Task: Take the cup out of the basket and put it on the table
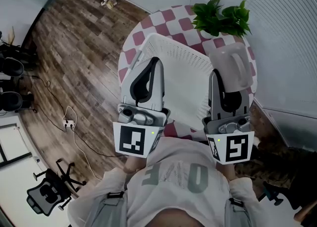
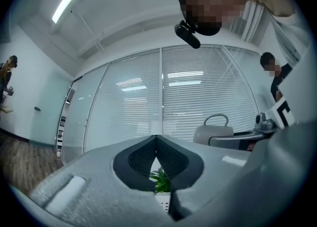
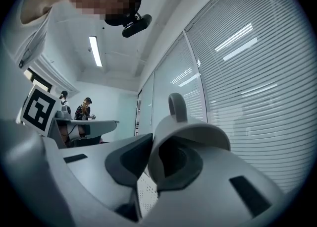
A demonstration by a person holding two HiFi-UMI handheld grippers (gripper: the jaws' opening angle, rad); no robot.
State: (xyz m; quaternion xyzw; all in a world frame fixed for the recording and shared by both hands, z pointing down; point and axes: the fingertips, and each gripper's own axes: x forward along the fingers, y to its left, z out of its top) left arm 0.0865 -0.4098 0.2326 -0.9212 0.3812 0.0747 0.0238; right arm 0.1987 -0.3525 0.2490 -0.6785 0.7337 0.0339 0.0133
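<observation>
We are standing at the near edge of a round table (image 1: 148, 23) in a red-and-white checked cloth, with a gripper in each hand. To its left, wooden floor (image 1: 74, 47) is showing.

On the left, we are holding the left gripper (image 1: 154, 61) over the left part of the white perforated basket (image 1: 183, 67), which is sitting in the middle of the table. In the left gripper view its jaws are closing tip against tip (image 2: 156, 137), clenched on nothing. Only a gap below the tips is letting the leaves of the plant (image 2: 161, 180) and a strip of the basket (image 2: 162, 202) show through. We are not touching the basket with this gripper as far as the head view shows.

At the far edge of the table, right of centre, the green plant (image 1: 220, 18) is standing just behind the basket.

On the right, we are carrying the pale cup (image 1: 230, 67) in the right gripper (image 1: 216, 76). The right gripper view shows the gripper (image 3: 148, 144) pinching the cup (image 3: 190, 132) by its wall: one jaw is pressing on the outside and the other is reaching inside the mouth, which is opening toward us. The handle is sticking up on the far side. The cup is hanging clear of the basket, past its right rim and over the right edge of the table. A piece of the basket's perforated wall (image 3: 146, 191) is showing below the jaws. From the left gripper view the cup (image 2: 213, 133) is appearing off to the right, against the window blinds (image 2: 198, 97).
</observation>
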